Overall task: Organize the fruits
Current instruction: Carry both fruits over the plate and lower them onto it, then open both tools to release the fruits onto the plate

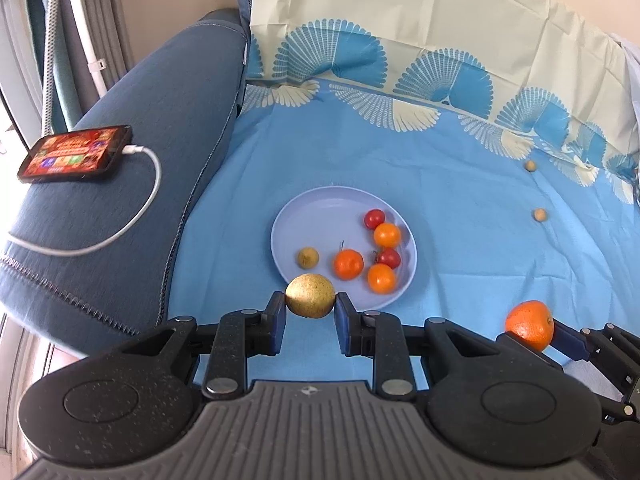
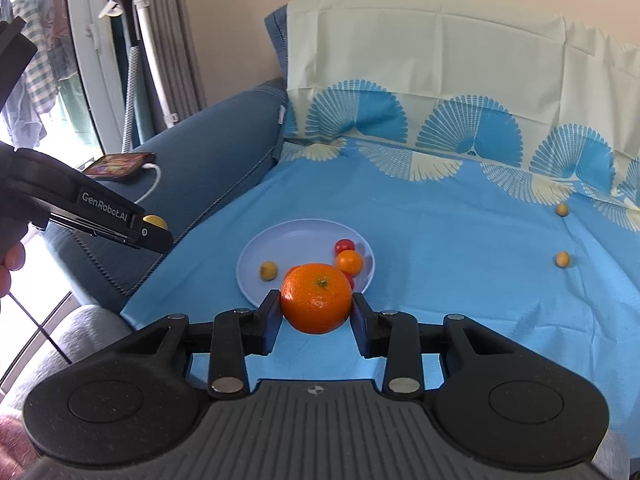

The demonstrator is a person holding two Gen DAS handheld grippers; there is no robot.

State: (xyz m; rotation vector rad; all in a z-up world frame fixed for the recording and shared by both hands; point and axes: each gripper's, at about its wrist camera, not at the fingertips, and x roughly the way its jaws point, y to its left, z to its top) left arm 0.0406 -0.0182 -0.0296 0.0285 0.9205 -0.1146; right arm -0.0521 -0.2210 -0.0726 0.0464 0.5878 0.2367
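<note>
Tan round fruit point(image 1: 310, 295) held at plate point(image 1: 296, 216) edge, mandarin point(image 2: 316, 297) held, tomatoes and oranges plated

"GenRobot.AI" (white lettering) on left gripper point(image 2: 154, 229).

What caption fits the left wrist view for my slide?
Left gripper holds a yellow-green fruit near the plate of small fruits.

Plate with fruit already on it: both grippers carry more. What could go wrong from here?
The plate is crowded on its right, so the tangerine dropped there could knock a cherry tomato off. The round yellow-green fruit is pinched only at its sides and may slip or roll.
</note>
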